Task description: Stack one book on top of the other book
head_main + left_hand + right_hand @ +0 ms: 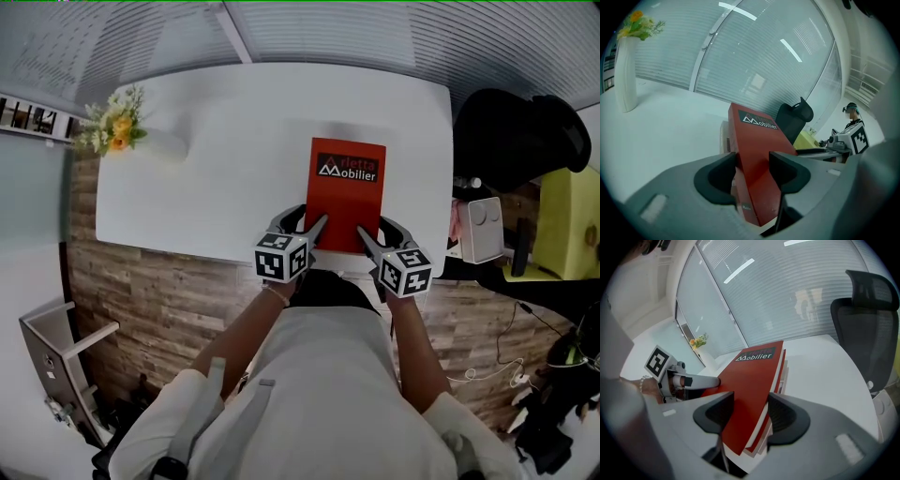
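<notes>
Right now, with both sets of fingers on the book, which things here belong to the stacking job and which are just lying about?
Job: red book; second book under it, only an edge showing; left gripper and right gripper, both shut on the red book.
Lying about: vase of yellow flowers; black office chair; white box off the table.
</notes>
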A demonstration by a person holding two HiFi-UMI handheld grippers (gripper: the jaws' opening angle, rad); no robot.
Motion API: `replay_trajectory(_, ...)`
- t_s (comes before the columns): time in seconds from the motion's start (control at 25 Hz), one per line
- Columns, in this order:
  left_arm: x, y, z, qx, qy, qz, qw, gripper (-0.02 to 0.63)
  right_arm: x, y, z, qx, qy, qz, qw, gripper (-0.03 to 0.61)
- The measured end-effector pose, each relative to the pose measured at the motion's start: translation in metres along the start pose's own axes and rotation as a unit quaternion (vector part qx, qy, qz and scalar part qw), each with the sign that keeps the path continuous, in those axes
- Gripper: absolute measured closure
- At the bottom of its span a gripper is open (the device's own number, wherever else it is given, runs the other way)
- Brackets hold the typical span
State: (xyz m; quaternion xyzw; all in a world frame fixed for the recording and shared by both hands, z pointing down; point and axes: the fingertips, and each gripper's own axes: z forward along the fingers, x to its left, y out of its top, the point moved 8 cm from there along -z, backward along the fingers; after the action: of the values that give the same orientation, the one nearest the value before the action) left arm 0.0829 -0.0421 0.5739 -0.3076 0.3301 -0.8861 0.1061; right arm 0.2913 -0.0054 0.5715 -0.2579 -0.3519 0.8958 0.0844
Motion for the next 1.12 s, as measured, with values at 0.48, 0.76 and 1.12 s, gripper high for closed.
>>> replay_trajectory(0.48,0.015,-0.014,0.019,0.019,0.001,-0.004,0.9998,0.382,-0.011,-0.015,0.019,0.017,-0.002,0.01,1.0,0.35)
replay_trajectory(0.76,0.016,-0.018,0.023,0.02,0.002,-0.008,0.9998,0.382,-0.015,-0.018,0.022,0.021,0.0,0.009,1.0,0.35)
replay_trajectory(1.12,0.018,-0.019,0.025,0.017,-0.005,-0.001,0.9998,0.376,-0.017,-0.019,0.023,0.019,0.001,0.011,1.0,0.347)
